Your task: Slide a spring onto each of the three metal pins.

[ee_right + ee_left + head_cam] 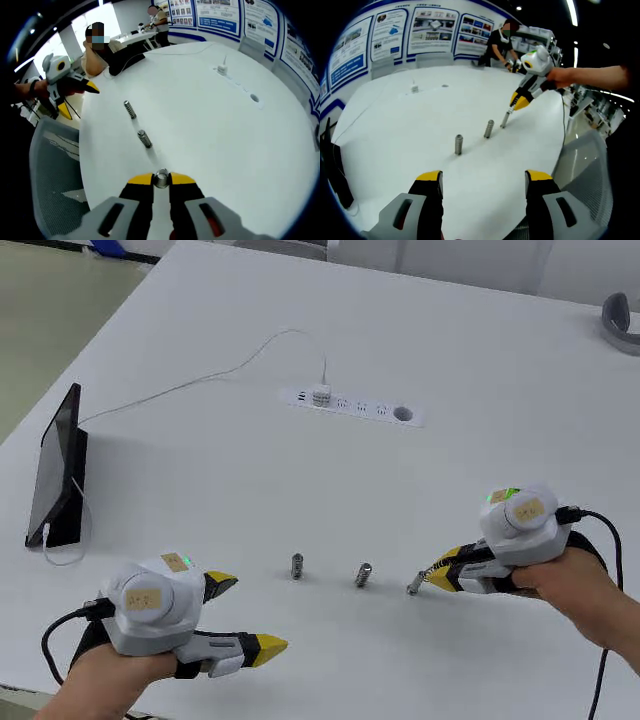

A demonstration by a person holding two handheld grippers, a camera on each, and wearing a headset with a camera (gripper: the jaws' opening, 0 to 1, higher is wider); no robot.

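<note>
White, smooth worktop (480, 370) spreads ahead of you, with poster boards (427, 30) lining the room's wall. Beyond lies a white power strip (350, 406), and a dark tablet (55, 470) stands at left, well apart. Three short metal pins (297, 565) stand in a row, two wearing coils. Your right tongs (438, 573) pinch a spring (424, 576) at the third pin (414, 587). Your left tongs (247, 612) hang spread near the row.

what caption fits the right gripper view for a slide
Right claw shut on a spring; near pin and far pin already sprung
</note>
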